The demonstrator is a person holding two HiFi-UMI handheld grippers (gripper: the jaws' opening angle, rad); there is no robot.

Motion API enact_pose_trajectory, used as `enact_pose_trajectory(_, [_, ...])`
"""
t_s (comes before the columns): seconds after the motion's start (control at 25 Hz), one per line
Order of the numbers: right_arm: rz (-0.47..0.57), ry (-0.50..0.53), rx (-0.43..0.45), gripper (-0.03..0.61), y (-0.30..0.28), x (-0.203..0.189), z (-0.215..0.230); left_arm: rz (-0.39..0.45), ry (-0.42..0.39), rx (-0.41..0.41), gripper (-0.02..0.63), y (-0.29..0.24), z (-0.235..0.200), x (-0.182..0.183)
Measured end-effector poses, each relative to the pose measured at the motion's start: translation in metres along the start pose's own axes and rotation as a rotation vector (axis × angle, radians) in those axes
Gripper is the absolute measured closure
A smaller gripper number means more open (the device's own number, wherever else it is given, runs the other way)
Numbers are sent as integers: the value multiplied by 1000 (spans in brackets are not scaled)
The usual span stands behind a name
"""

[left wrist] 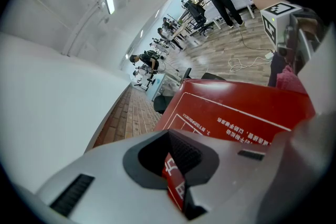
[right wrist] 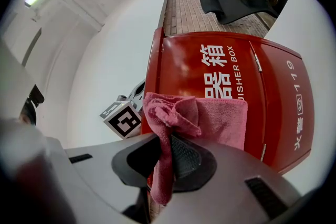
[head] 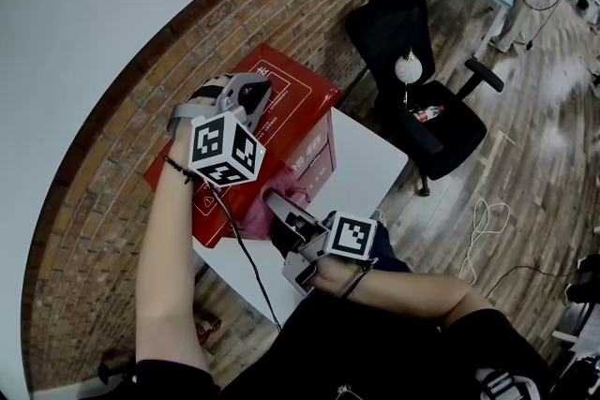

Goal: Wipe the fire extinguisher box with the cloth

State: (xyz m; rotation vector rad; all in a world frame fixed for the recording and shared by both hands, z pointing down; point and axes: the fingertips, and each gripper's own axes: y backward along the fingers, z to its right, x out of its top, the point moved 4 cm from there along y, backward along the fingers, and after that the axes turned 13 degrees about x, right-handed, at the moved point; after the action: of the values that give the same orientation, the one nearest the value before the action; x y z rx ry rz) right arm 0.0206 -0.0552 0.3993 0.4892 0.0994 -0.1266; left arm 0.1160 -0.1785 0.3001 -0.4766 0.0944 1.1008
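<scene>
Now, cloth (right wrist: 218,118) against box (right wrist: 278,97).

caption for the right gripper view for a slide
Right claw, shut on a pink cloth, faces the red fire extinguisher box.

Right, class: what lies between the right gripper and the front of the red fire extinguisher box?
The pink cloth, pinched in the jaws of the right gripper, spreads across the front of the box; the right gripper view shows this.

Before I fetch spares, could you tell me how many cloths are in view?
1: the pink cloth, clamped in the right gripper against the red box, on its lettered face; others could be hidden.
</scene>
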Motion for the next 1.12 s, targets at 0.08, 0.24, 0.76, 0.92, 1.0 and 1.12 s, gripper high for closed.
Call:
enact_pose_trajectory(0.08, [-2, -1, -1, 514, 0, 0, 1, -1, 0, 0, 586, 0, 0, -1])
enact_pose_trajectory(0.24, [-11, 4, -10, 514, 2, -1, 6, -1, -1, -2, 586, 0, 0, -1])
enact_pose_trajectory(0.76, [-15, 20, -20, 514, 10, -5, 22, 3, 0, 6, 587, 1, -1, -1])
enact_pose_trajectory(0.92, [-15, 22, -23, 514, 14, -5, 30, 4, 0, 8, 586, 1, -1, -1])
enact_pose_trajectory(1.0, [-16, 25, -24, 514, 15, -6, 33, 4, 0, 8, 586, 1, -1, -1])
enact_pose_trajectory(1.12, [-13, 24, -35, 514, 18, -6, 38, 5, 0, 9, 586, 1, -1, -1])
